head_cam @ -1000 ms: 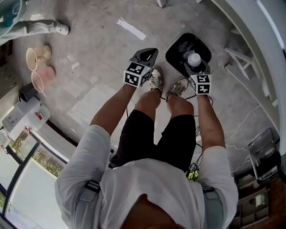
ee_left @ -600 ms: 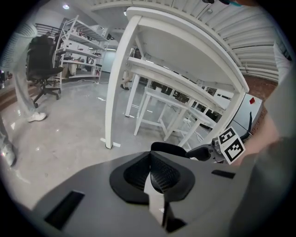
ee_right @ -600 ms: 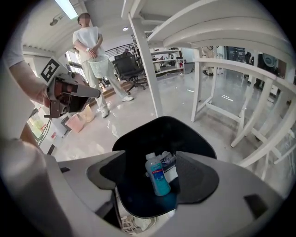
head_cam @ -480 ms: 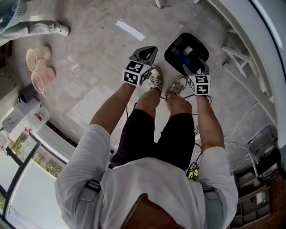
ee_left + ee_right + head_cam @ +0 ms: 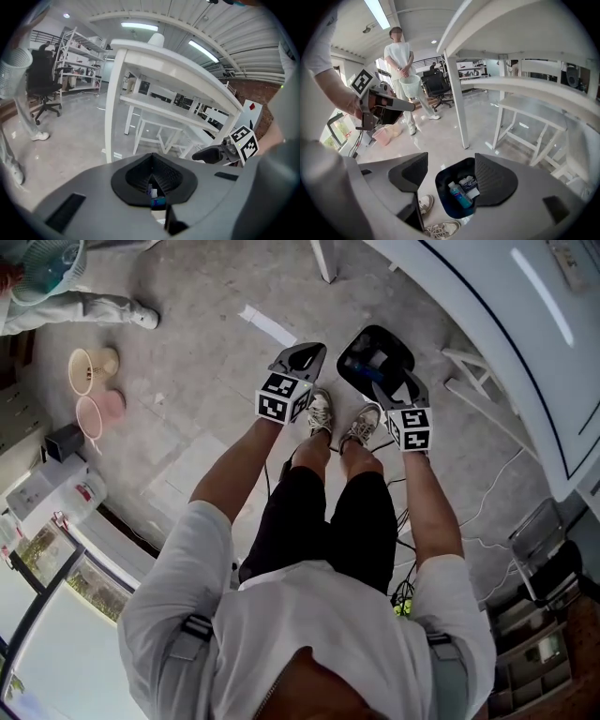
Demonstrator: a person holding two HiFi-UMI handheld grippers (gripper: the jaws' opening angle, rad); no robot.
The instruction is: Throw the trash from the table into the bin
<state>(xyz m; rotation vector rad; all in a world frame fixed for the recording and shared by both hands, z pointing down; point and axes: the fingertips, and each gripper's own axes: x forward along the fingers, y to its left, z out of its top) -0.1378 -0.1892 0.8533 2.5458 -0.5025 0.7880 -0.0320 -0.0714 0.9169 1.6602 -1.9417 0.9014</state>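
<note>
Gone from the right gripper's (image 5: 398,390) jaws, where it was held a second ago, the bottle (image 5: 461,196) now lies on its side at the bottom of the bin (image 5: 443,199), cap toward the far wall. Both grippers have also come up higher over the floor since then. A white pack (image 5: 472,183) lies against the bottle, and in the head view the two show as a blue and white patch inside the dark bin (image 5: 349,371).

In its own view the right gripper (image 5: 451,161) is released, its jaws standing wide apart with nothing between them, and the bin shows straight below the gap. The left gripper (image 5: 302,357) hangs just beside it, over bare floor to the bin's left. Its jaws (image 5: 152,171) are clenched together and grasp nothing.

The holder's shoes (image 5: 322,412) stand on the near side of the bin, close to its rim. The white table (image 5: 487,315) rises just beyond and to the right of the bin, one leg (image 5: 457,93) coming down to the floor behind it.

Farther off, a strip of paper (image 5: 267,326) lies on the floor ahead of the left gripper. A pink basket (image 5: 94,413) and a beige one (image 5: 84,367) sit well apart to the left, near a standing person (image 5: 401,54).
</note>
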